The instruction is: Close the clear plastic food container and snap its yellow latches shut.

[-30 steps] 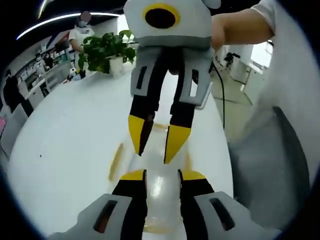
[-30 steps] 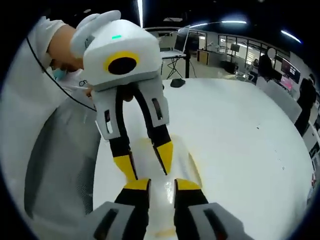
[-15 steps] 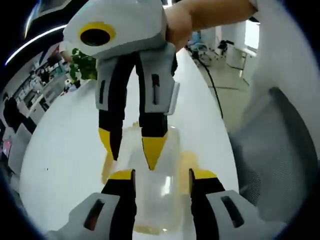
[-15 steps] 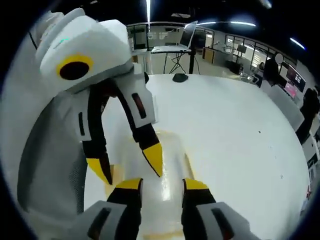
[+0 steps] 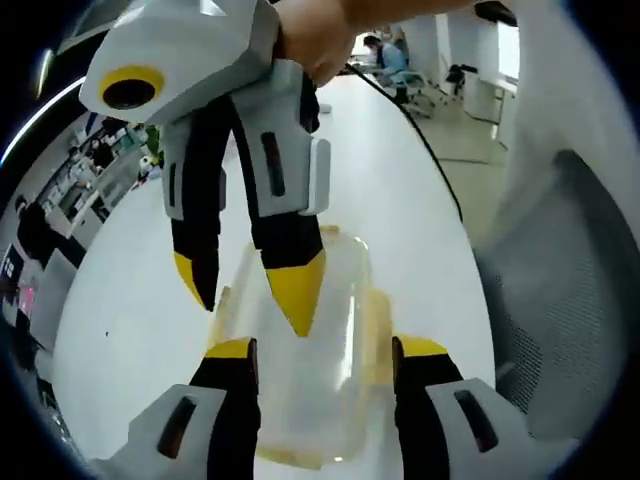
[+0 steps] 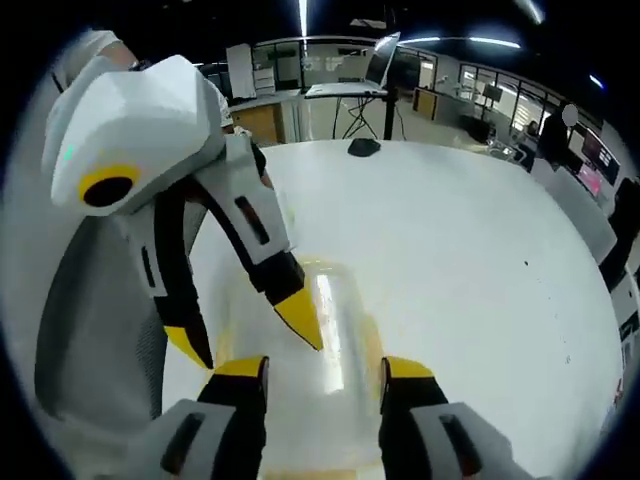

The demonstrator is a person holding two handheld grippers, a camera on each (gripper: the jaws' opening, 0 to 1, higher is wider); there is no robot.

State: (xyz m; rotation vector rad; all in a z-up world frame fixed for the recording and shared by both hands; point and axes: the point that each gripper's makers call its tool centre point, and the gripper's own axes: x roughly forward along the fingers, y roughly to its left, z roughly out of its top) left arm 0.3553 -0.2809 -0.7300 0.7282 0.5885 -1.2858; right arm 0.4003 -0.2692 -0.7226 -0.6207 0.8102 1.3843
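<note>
A clear plastic food container point(image 5: 330, 380) with its lid on lies on the white table point(image 5: 130, 290), and a yellow latch point(image 5: 378, 318) shows on its long side. My left gripper point(image 5: 325, 350) hovers open over it, its jaws astride the lid. From above, my right gripper point(image 5: 245, 290) comes in open, one yellow fingertip point(image 5: 296, 298) over the lid and the other out by the container's left edge. In the right gripper view the container point(image 6: 340, 320) lies between the jaws of my open right gripper point(image 6: 323, 368). The left gripper point(image 6: 243, 330) reaches in from the left, also open. I cannot tell whether the latches are snapped.
A grey mesh chair point(image 5: 560, 300) stands close to the table edge, beside the person's white sleeve. A black cable point(image 5: 405, 115) runs along the table. A dark small object point(image 6: 365, 147) lies at the far side. Desks and people fill the background.
Both grippers' jaws have spread wider. Both views have swung lower over the container, which now looks larger, and the two grippers have drawn closer together.
</note>
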